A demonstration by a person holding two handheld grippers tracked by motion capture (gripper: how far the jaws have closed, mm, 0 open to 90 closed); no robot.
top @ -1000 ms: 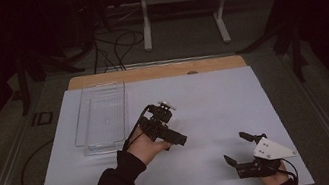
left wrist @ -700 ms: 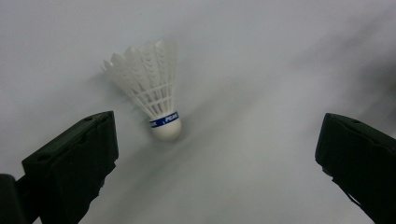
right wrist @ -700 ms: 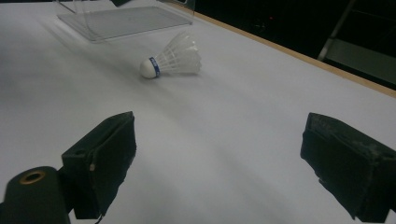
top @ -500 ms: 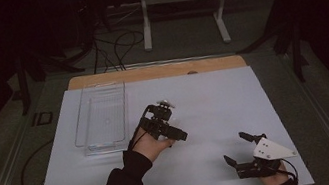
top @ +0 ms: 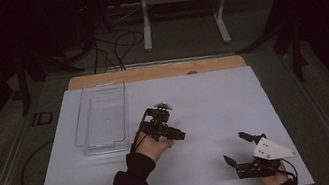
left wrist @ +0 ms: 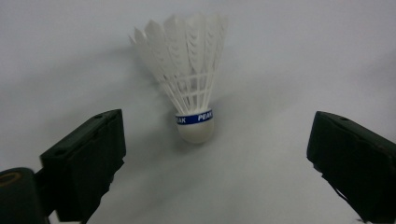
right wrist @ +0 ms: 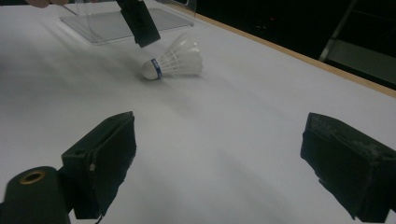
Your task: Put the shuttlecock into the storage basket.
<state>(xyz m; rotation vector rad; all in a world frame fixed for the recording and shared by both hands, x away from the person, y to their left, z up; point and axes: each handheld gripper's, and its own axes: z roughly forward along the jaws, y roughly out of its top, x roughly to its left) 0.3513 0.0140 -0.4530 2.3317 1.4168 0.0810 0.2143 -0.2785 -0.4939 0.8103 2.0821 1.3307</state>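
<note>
the shuttlecock (left wrist: 194, 95) lies on its side on the white table sheet (top: 214, 99), just right of the clear plastic tray (top: 102, 118). the left gripper (left wrist: 215, 154) hangs over it; its wide jaws have just been closing, not yet touching it. it looks feather-light and crushable, so the blue-banded cork is the safest hold. the right gripper (top: 243, 149) rests wide, well apart. the room is dark.

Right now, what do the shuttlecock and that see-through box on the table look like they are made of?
The shuttlecock seems to have real white feathers, going by the separate vanes and thread lacing; its rounded white base looks matt, perhaps cork under a skin, with a glossy blue band. The box looks like clear hard plastic: the sheet shows through it and its edges catch light.
</note>
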